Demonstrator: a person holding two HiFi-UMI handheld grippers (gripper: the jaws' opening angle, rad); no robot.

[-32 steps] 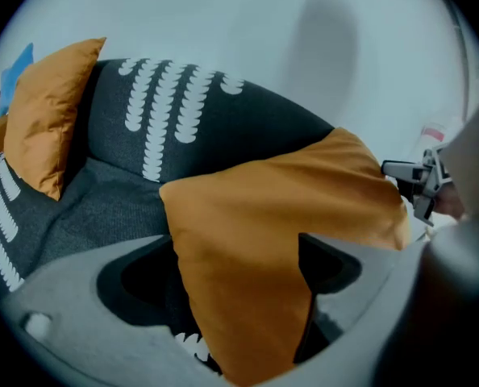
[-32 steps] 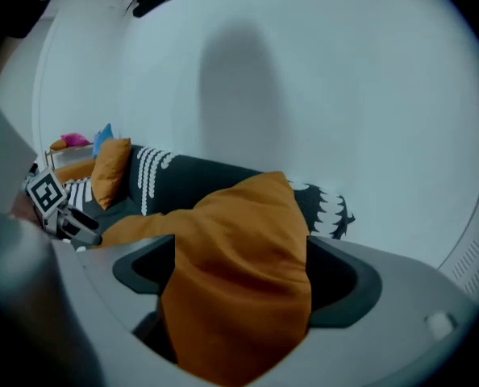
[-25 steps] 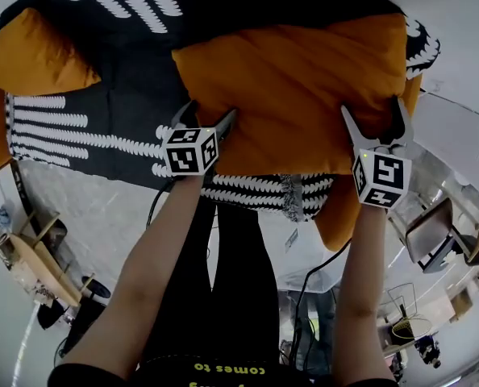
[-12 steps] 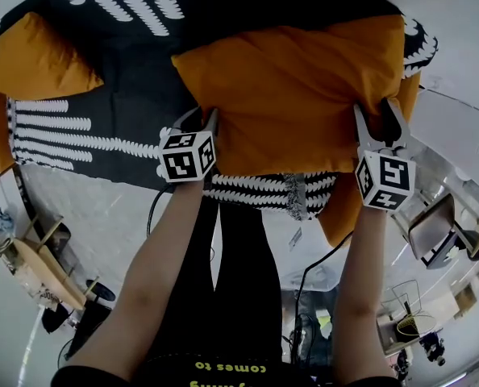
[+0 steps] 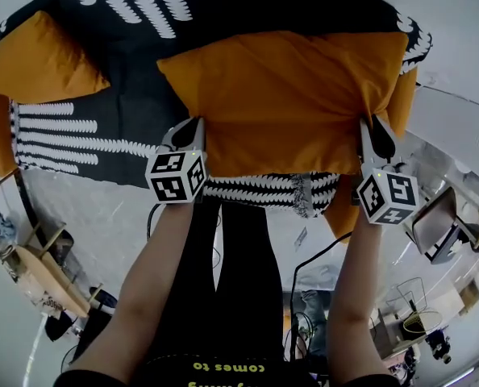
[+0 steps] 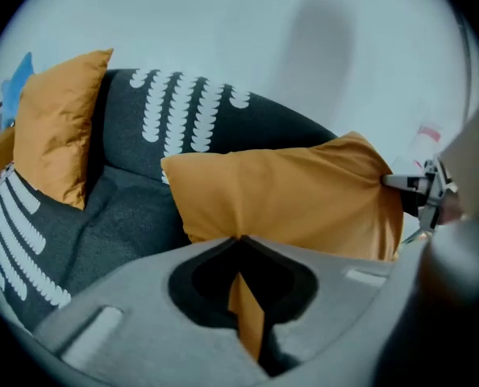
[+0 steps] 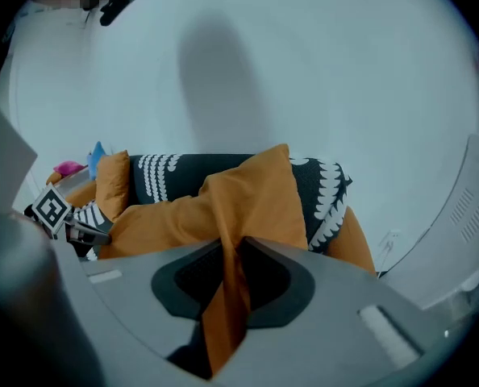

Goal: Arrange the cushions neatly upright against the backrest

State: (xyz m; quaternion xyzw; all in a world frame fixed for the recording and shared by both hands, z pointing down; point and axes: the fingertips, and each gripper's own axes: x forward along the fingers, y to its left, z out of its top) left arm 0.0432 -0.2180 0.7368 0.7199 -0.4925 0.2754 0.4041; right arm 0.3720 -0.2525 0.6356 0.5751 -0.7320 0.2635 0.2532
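Note:
A large orange cushion (image 5: 288, 95) lies across the dark sofa seat (image 5: 135, 103), which has a white scale pattern. My left gripper (image 5: 193, 124) is shut on the cushion's near left corner. My right gripper (image 5: 373, 132) is shut on its near right corner. Both pairs of jaws have just been closing, with orange fabric between them. In the left gripper view a fold of the cushion (image 6: 288, 200) is pinched where the left gripper (image 6: 239, 242) meets. In the right gripper view, bunched cloth of the cushion (image 7: 247, 200) runs down through the right gripper (image 7: 233, 247).
A second orange cushion (image 5: 46, 59) leans upright at the sofa's left end. More orange cushion (image 5: 402, 103) shows behind the right corner. The backrest (image 5: 247, 6) stands against a white wall. Cables, a chair (image 5: 441, 232) and a wooden rack (image 5: 38, 272) are on the floor.
Both grippers went from open to shut on the cushion's near corners. The cushion's near edge has risen and it has shifted toward the backrest.

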